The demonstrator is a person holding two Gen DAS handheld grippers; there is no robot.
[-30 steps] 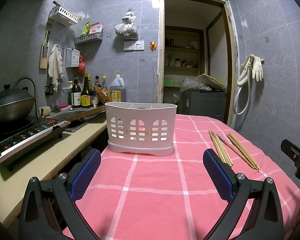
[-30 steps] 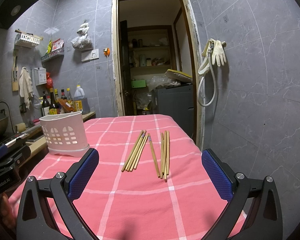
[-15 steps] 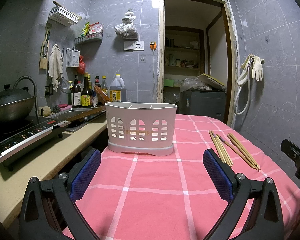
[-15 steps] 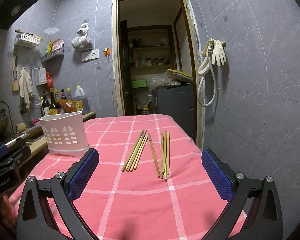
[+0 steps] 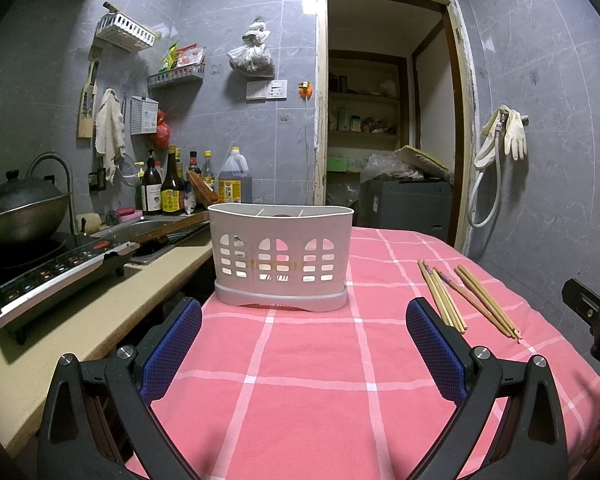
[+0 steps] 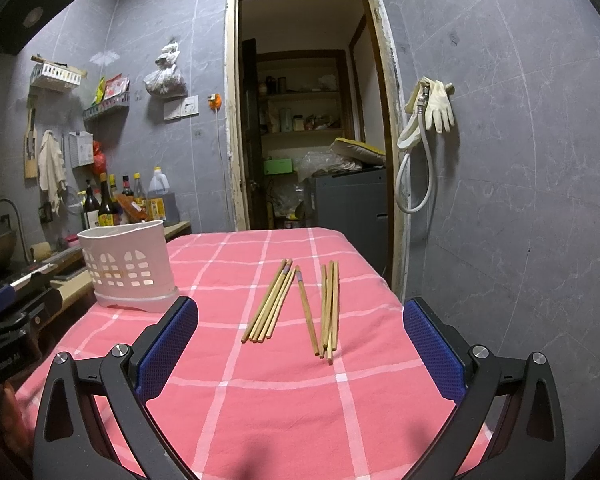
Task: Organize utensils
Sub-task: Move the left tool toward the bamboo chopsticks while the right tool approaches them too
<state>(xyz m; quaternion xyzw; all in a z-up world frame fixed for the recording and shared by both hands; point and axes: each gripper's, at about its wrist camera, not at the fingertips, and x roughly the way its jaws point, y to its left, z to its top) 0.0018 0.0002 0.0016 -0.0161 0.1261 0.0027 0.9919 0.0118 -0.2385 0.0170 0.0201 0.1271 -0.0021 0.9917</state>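
A white slotted utensil holder point(image 5: 281, 257) stands upright on the pink checked tablecloth point(image 5: 308, 364), straight ahead of my left gripper point(image 5: 303, 344), which is open and empty. The holder also shows at the left of the right wrist view point(image 6: 127, 266). Several wooden chopsticks point(image 6: 296, 306) lie flat on the cloth in loose bundles ahead of my right gripper point(image 6: 300, 344), which is open and empty. The chopsticks show at the right of the left wrist view point(image 5: 458, 298).
A counter point(image 5: 80, 320) with an induction cooker point(image 5: 48, 272), a wok point(image 5: 18, 208), a sink and bottles point(image 5: 172, 192) runs along the left. An open doorway point(image 6: 308, 140) is behind the table. A tiled wall point(image 6: 520, 200) is close on the right.
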